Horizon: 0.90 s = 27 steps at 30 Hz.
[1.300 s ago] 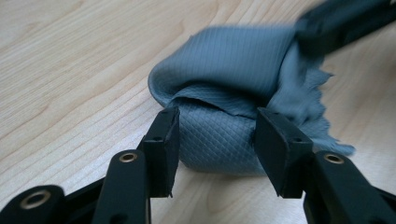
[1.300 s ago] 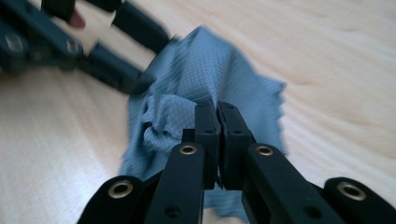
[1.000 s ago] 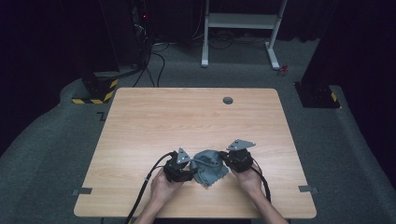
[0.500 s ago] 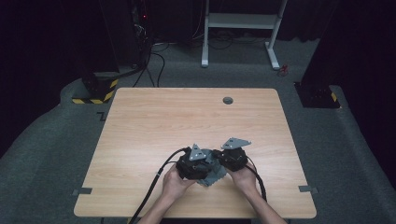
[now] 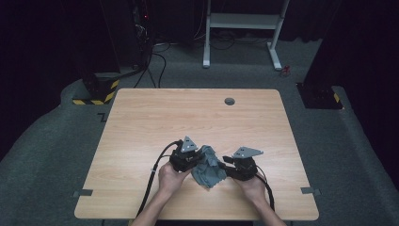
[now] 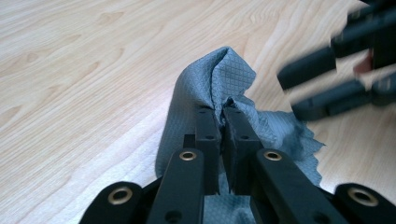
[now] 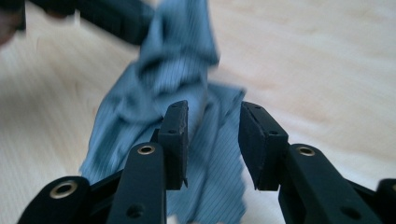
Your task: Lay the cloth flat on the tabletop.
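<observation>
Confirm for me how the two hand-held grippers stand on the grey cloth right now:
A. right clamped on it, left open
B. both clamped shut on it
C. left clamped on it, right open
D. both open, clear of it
C. The left hand-held gripper has its jaws closed together on a raised fold of the grey cloth, while the right hand-held gripper shows a wide gap between its jaws with the cloth lying beyond them.
</observation>
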Motion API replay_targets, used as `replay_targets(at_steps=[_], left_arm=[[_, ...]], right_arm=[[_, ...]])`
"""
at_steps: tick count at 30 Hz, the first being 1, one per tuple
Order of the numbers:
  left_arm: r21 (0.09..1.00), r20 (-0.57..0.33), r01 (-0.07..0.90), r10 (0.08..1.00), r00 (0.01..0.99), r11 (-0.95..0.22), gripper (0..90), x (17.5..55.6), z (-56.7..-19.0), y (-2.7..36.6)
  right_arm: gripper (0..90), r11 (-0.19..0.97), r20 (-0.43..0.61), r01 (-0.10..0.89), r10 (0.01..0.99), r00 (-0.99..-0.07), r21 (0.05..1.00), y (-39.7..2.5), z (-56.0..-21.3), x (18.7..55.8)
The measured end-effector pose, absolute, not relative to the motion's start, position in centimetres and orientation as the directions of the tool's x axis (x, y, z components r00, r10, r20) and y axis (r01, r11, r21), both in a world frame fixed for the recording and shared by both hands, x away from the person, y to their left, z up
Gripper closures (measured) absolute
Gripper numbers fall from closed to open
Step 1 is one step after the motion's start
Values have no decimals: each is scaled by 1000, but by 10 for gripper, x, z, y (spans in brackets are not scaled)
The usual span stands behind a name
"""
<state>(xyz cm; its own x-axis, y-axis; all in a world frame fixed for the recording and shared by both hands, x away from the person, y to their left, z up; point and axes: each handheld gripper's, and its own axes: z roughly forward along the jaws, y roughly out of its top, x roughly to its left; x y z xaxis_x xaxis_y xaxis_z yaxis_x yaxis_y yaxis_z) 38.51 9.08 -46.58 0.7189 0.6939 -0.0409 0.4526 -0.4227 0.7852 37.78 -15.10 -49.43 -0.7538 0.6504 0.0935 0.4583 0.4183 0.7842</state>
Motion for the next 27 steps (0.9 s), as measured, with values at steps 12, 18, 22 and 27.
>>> replay_targets(at_steps=[12, 18, 22, 27], left_arm=[[787, -38, 454, 702, 711, -417, 849, 388, -467, 94], [790, -35, 454, 709, 705, -412, 836, 389, -465, 101], [789, -30, 461, 724, 689, -406, 837, 393, -465, 109], [775, -4, 477, 752, 660, -414, 833, 403, -467, 118]], right_arm=[[638, 465, 58, 407, 600, -798, 786, -128, -500, 359], [900, 491, -4, 412, 646, -763, 767, -134, -500, 368], [900, 452, -2, 417, 679, -734, 789, -144, -486, 380], [900, 451, -15, 433, 706, -708, 780, -148, -472, 406]])
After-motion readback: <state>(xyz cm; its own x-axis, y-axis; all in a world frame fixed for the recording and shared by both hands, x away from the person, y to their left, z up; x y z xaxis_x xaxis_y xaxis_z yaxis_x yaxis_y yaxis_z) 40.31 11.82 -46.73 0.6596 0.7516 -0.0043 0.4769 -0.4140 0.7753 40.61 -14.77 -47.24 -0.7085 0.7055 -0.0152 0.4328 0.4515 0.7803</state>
